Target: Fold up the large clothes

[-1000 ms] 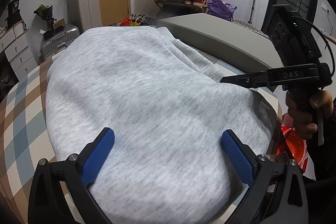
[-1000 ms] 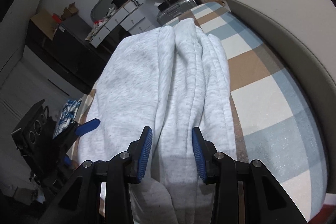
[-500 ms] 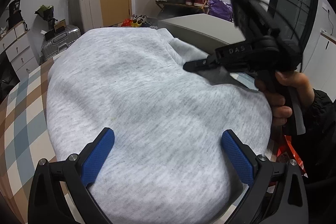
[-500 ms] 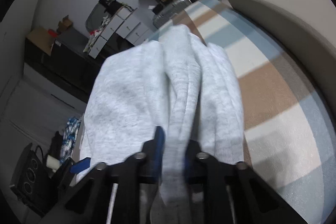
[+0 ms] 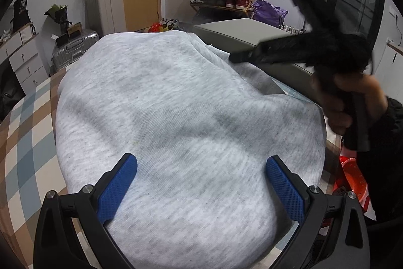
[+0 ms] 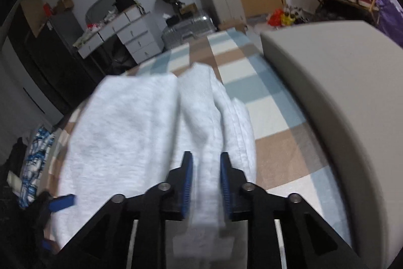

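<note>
Lying on a checked counter (image 5: 22, 132), the grey garment (image 5: 176, 117) fills the left wrist view, where the left tool (image 5: 201, 183) hovers over it with blue pads spread wide, gripping nothing. That view alone shows a hand (image 5: 347, 102) holding the blurred right tool. The right wrist view alone shows the right tool (image 6: 206, 178) with a bunched fold of the garment between its pads; its jaws have just been opening, so grip cannot be told. No writing is readable.
</note>
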The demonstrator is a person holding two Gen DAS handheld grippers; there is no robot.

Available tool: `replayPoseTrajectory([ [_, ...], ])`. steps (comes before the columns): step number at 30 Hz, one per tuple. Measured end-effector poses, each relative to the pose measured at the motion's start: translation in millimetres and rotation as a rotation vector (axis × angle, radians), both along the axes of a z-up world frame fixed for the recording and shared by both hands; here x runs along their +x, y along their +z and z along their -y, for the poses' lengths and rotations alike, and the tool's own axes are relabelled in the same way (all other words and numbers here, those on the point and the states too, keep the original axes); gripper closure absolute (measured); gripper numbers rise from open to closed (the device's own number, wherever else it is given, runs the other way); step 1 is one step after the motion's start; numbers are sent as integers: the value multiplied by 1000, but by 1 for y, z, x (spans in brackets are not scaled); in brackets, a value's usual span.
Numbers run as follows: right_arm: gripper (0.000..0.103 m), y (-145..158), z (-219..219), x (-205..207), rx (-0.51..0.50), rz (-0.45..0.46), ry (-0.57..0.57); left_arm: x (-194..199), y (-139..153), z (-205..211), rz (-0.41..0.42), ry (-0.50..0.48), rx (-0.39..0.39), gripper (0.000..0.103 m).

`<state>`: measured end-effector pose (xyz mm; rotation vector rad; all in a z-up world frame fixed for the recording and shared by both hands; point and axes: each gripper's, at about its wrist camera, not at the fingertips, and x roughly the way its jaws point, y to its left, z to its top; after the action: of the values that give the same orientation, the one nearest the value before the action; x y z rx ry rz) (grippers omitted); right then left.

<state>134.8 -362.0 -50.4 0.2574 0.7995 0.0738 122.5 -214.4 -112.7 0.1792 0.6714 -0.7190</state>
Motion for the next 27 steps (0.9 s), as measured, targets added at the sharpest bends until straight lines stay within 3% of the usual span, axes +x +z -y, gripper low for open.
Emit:
replayPoseTrajectory([
  [1,71,7,-2,-5,39,12,34,0,0,0,2,-1,1,4],
  [3,56,7,-6,-8,112,-13,94,0,0,0,4,0,0,4],
  [7,55,-30,-26,2,152,-154,151,0,-1,-1,4,-1,-13,4],
  [8,62,-41,-30,4,136,-185,142,0,-1,-2,4,-2,-13,4],
  [9,77,-45,-33,3,136,-168,122,0,-1,-2,4,-2,-13,4],
  [10,82,-42,-36,0,130,-142,119,-1,-1,-2,5,-1,-13,4],
  [11,96,-28,-38,-6,121,-70,121,0,-1,-3,4,-1,-16,4],
  [13,97,-3,-40,-21,140,68,157,1,0,-5,-5,-3,-34,4],
  [15,97,4,-48,-27,67,101,170,3,1,-9,-21,-13,-68,4],
  [16,97,-1,-48,-26,23,94,159,4,1,-10,-27,-15,-72,4],
  [18,98,-38,-49,-9,-148,-20,111,3,1,-7,-25,-19,-74,4],
  [20,97,-52,-53,-8,-171,-34,101,1,2,-4,-17,-14,-63,4],
  [23,90,-40,-62,-13,-207,-33,87,-11,7,-12,8,23,-52,3],
  [26,79,-31,-50,-24,-87,-67,82,-21,17,-39,7,69,-130,3],
  [27,68,-29,-44,-31,-27,-74,84,-22,18,-50,4,94,-152,3],
])
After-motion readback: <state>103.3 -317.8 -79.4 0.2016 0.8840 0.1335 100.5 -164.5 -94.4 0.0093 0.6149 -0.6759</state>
